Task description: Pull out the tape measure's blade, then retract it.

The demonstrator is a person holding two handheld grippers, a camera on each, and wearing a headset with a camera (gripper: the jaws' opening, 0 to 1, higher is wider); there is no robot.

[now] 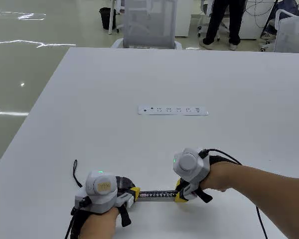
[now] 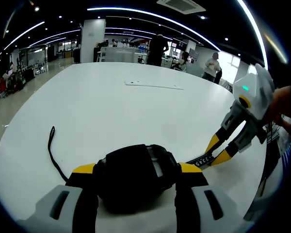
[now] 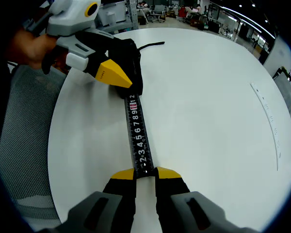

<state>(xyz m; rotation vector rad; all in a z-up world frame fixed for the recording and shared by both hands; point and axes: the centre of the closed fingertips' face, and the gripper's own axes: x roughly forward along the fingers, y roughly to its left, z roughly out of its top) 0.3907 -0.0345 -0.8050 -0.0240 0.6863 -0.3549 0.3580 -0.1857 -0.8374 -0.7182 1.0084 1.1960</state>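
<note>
Near the front edge of the bench (image 1: 139,74), slightly left of centre: tape measure (image 1: 123,185) lying on the surface, black case pinched between the left tongs (image 2: 136,171), one pad on each side. Wrist strap (image 2: 51,148) trailing off the case toward the left edge, slack, clear of the work. Blade (image 3: 137,128) out of the case by a short stretch, running flat along the front edge toward the right tongs (image 3: 145,174). Right tongs pressed together on the blade's end, at or right by the hook; hook itself hidden by the tips. Power strip (image 1: 173,110) well apart, mid-bench, not in the way.

Step in hand, by the look of it: pull-out, early on, most of the blade probably inside the case. Retract not yet begun.

Next move, as judged: draw right tongs away toward the right edge, straight along the blade's line, low over the bench to avoid a kink. Keep left clamp firm to stop the case sliding after it. Plenty of bare surface on that side. For the retract: walk the end back toward the case under grip rather than letting go, else likely snap-back and a whipping tip.
</note>
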